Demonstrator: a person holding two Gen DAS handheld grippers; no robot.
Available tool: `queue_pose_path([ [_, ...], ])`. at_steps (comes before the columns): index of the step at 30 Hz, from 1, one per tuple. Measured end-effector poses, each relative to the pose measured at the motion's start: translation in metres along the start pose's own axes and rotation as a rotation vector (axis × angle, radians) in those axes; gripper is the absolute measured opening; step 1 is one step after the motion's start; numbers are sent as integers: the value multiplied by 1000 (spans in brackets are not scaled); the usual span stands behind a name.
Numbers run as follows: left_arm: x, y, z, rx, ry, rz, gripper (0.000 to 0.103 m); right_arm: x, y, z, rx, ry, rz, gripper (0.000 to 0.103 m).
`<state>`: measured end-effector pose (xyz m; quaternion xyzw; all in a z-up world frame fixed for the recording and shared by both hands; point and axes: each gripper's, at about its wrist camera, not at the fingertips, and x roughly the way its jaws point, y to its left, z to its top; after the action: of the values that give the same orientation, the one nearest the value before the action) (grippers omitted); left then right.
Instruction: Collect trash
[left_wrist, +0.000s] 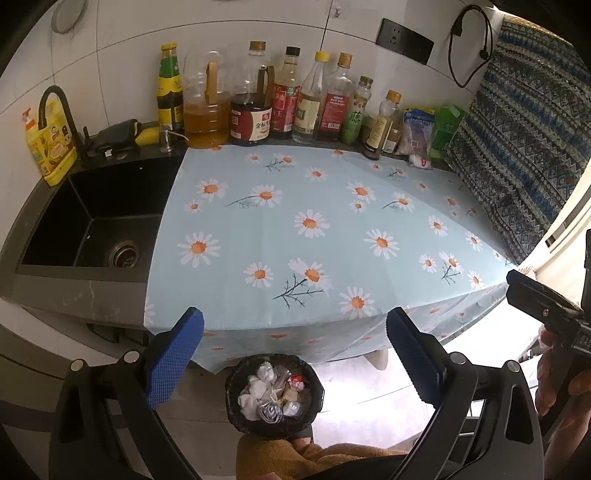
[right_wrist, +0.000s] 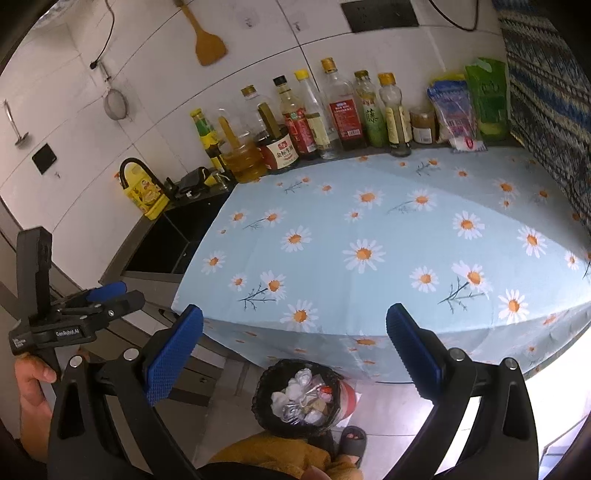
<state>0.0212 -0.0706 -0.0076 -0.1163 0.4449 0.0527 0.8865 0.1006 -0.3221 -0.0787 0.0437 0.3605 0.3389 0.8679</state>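
Note:
A small bin with a black liner (left_wrist: 232, 387) (right_wrist: 263, 384) stands on the floor below the counter's front edge. It holds crumpled white tissues (left_wrist: 255, 387), a wad of foil (left_wrist: 271, 411) and a red wrapper (left_wrist: 297, 382). In the left wrist view my left gripper (left_wrist: 295, 315) hangs above the bin, jaws wide, nothing between its blue pads (left_wrist: 173, 365). In its own view my right gripper (right_wrist: 295, 314) is just as open and empty over the bin. Each gripper also shows from the side in the other's view: the right (left_wrist: 515, 286), the left (right_wrist: 129, 293).
A light blue daisy tablecloth (left_wrist: 295, 221) (right_wrist: 369, 229) covers the counter. Sauce and oil bottles (left_wrist: 284, 99) and packets line the back wall, with a small white packet (left_wrist: 419, 160). A black sink (left_wrist: 92, 221) lies left, a patterned cloth (left_wrist: 524, 147) right. A sandalled foot (right_wrist: 352, 439) stands by the bin.

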Motion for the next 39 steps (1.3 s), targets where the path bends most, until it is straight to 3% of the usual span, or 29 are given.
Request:
queue_pose_path([
  [19,-2,0,2,21,-5,-39,96,15,6,1,13,30,-67,98],
  [39,-7,-5,-6,23,-13,-63,96,20,19,7,-48,63,-27,98],
])
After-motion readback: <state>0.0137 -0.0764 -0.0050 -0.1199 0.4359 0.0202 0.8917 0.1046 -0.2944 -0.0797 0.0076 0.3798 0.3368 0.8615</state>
